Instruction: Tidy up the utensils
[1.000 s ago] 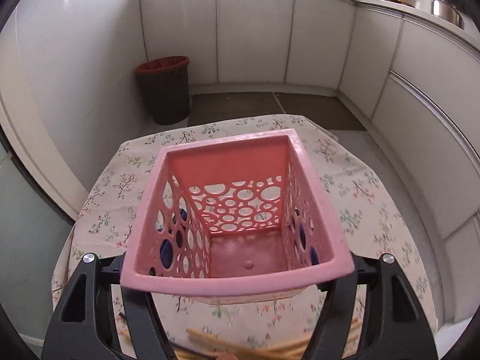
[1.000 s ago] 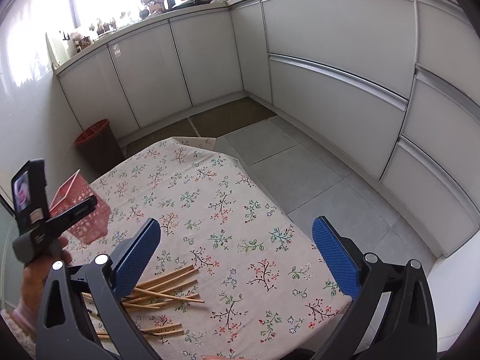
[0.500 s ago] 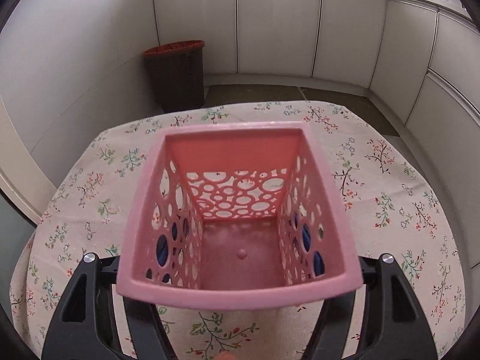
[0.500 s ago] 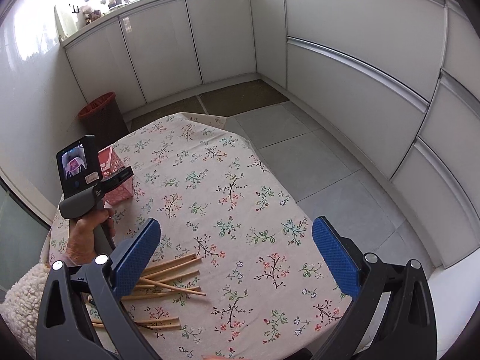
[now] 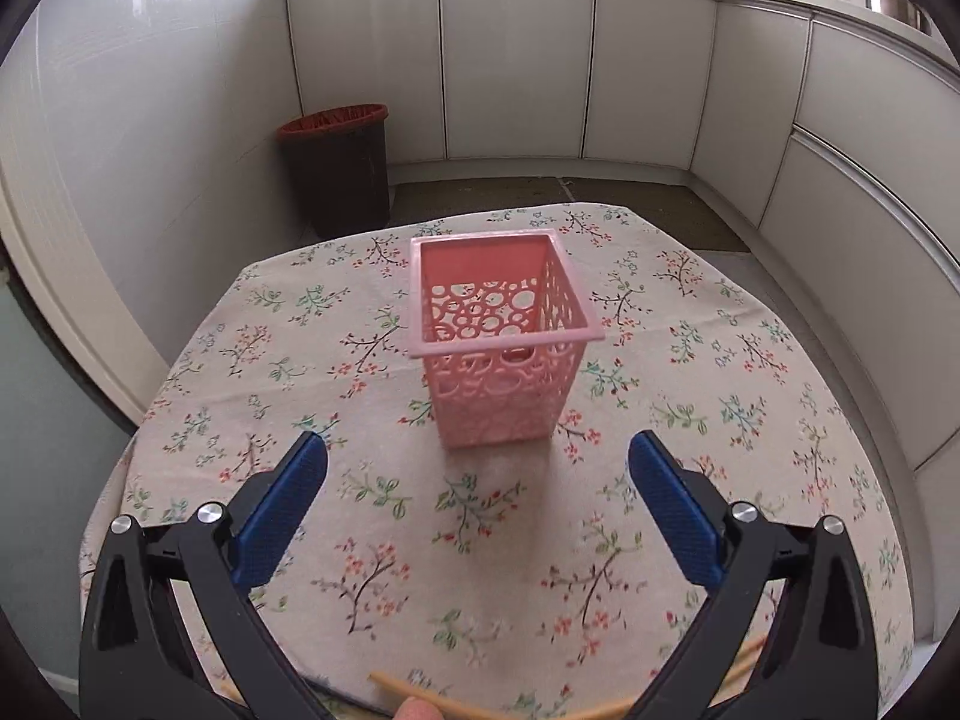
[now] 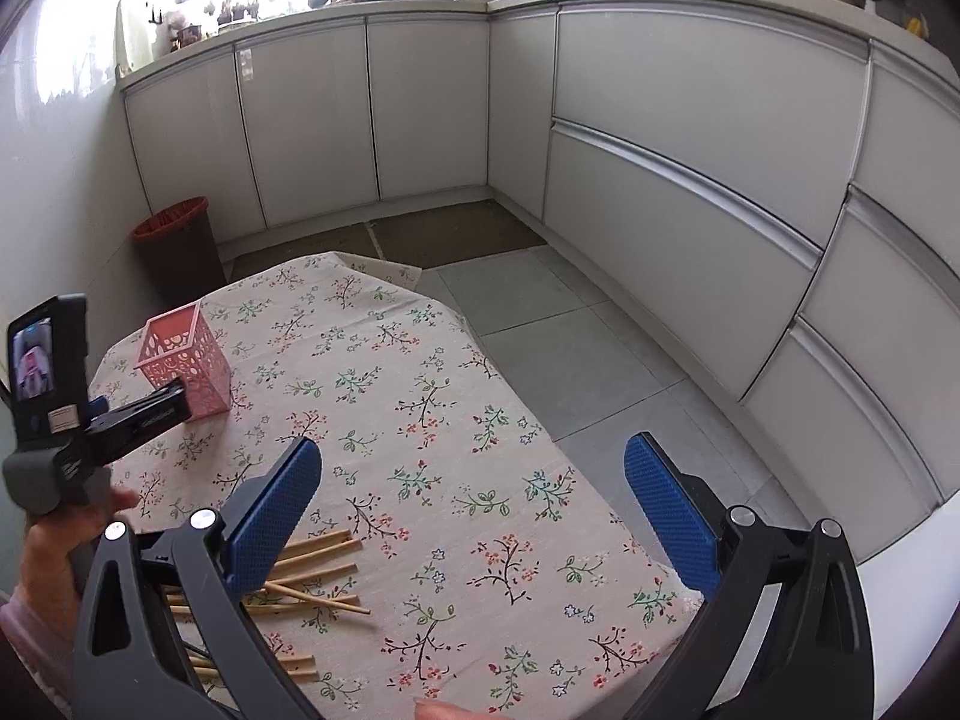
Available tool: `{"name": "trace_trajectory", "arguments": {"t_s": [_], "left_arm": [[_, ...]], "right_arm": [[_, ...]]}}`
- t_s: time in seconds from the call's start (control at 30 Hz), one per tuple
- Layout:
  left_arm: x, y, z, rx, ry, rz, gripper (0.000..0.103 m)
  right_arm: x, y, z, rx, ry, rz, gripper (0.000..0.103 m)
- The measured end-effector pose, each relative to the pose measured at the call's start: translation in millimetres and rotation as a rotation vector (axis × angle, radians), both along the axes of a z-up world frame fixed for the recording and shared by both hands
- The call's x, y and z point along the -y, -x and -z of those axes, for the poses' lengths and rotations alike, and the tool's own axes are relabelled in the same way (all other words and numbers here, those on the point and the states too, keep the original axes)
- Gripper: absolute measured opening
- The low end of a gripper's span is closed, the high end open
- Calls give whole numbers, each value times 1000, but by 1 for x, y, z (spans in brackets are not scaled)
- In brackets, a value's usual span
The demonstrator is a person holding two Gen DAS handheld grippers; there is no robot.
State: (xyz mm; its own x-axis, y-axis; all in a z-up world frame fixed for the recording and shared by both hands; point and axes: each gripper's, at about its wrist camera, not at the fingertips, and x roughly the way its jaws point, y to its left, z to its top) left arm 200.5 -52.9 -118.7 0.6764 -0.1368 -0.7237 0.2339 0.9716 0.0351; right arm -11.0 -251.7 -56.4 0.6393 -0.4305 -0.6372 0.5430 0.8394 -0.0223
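A pink perforated basket [image 5: 504,348] stands upright and empty on the floral tablecloth [image 5: 372,516], a little beyond my left gripper [image 5: 478,450]. The left jaws are opening wide with nothing between them. In the right wrist view the same basket [image 6: 186,360] sits at the table's far left, with a left finger [image 6: 150,411] just in front of it. Several wooden chopsticks [image 6: 312,576] lie loose on the cloth under my right gripper's left pad. My right gripper [image 6: 475,444] hovers open and empty above the table. Chopstick ends [image 5: 420,699] show at the bottom of the left wrist view.
A dark waste bin [image 5: 336,162] with a red rim stands on the floor beyond the table's far left. White cabinets [image 6: 690,180] wrap around the room. The table edge [image 6: 528,420] drops to the tiled floor on the right. A hand [image 6: 60,534] holds the left gripper.
The left gripper let go of the pink basket, which now stands on the cloth, and drew back from it with jaws spread. The right gripper stayed open over the chopsticks.
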Motion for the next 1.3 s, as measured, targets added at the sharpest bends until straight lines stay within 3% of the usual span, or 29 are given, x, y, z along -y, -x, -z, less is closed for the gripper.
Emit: {"name": "trace_trajectory", "arguments": {"t_s": [0.13, 0.27, 0.3, 0.4, 0.47, 0.53, 0.63, 0.73, 0.77, 0.87, 0.9, 1.0, 1.3], "left_arm": [[-20, 46, -34, 56, 3, 1, 96], [-33, 100, -77, 186, 43, -11, 96], [-34, 113, -85, 211, 46, -5, 96], [-32, 147, -103, 244, 33, 31, 96], [-28, 163, -111, 269, -11, 37, 96], [-31, 179, -116, 316, -36, 46, 96], [-54, 197, -114, 384, -4, 9, 96], [-64, 192, -116, 368, 11, -5, 96], [-67, 190, -115, 357, 25, -13, 96], [-71, 182, -114, 279, 72, -22, 96], [-71, 181, -115, 268, 82, -18, 96], [-63, 183, -117, 278, 50, -24, 96], [-45, 193, -116, 270, 42, -44, 96]], "right_arm": [[-20, 15, -17, 114, 137, 12, 98], [-35, 39, -33, 274, 175, 42, 98], [-37, 41, -34, 281, 152, 27, 98], [-43, 24, -26, 132, 60, -125, 98], [-51, 26, -22, 116, 66, -132, 98], [-60, 41, -33, 181, 105, -105, 98], [-72, 77, -69, 396, 176, -25, 98], [-73, 99, -88, 528, 166, -18, 98], [-69, 97, -83, 511, 141, -35, 98], [-54, 63, -48, 221, 78, -86, 98], [-48, 58, -39, 183, 54, -76, 98], [-36, 62, -41, 234, -9, -24, 98], [-48, 58, -52, 208, 113, -8, 98]]}}
